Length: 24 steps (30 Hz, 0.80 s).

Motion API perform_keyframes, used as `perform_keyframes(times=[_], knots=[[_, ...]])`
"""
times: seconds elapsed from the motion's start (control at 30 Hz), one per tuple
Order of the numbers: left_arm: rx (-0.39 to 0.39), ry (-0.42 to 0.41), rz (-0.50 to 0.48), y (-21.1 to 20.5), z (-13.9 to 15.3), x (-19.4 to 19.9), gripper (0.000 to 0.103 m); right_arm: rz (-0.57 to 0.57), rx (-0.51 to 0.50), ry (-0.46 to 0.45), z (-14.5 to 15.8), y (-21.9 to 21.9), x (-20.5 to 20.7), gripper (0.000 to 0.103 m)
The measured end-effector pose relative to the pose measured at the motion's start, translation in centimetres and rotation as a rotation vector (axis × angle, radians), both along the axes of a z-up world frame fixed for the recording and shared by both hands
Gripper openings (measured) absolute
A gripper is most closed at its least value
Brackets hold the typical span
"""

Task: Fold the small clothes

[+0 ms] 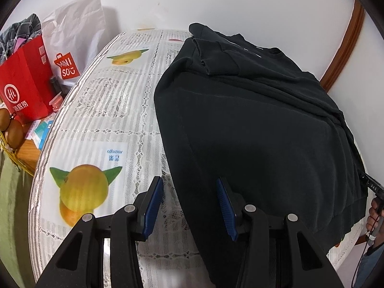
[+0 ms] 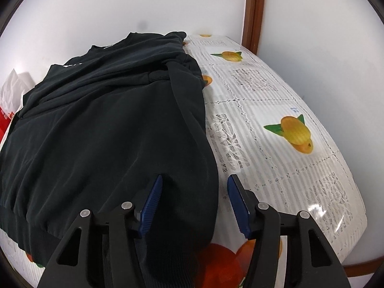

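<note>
A black sweatshirt (image 1: 252, 124) lies flat on the table with both sleeves folded in over its body; it also shows in the right wrist view (image 2: 108, 129). My left gripper (image 1: 189, 182) is open at the garment's near left hem corner, its right finger over the cloth and its left finger over the tablecloth. My right gripper (image 2: 195, 180) is open over the near right hem corner, with the cloth edge lying between its fingers. Neither holds anything.
The table carries a white lace-pattern cloth with fruit prints (image 1: 100, 110). Left of the table stand a red paper bag (image 1: 24, 88) and a white Miniso bag (image 1: 72, 40) on a wooden stand. White walls rise behind, with a brown door frame (image 2: 254, 9).
</note>
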<state>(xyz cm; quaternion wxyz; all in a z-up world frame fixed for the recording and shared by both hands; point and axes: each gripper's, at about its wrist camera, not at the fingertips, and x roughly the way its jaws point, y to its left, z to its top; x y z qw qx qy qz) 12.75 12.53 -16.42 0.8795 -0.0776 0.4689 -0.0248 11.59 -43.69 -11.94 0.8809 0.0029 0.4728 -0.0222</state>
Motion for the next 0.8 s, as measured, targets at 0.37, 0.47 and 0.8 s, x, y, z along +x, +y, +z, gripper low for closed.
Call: perform_keyframes(times=[0.37, 0.47, 0.8], knots=[[-0.028, -0.003, 0.009, 0.0, -0.1, 0.9, 0.043, 0.001, -0.007, -0.012, -0.4, 0.5, 1.4, 0.055], [-0.012, -0.009, 0.006, -0.3, -0.2, 0.8, 0.034, -0.003, -0.002, -0.02, -0.4, 0.5, 1.5, 0.052], [-0.061, 0.012, -0.026, -0.7, -0.1, -0.3, 0.021, 0.055, 0.026, -0.021, -0.2, 1.4, 1.0, 0.024]])
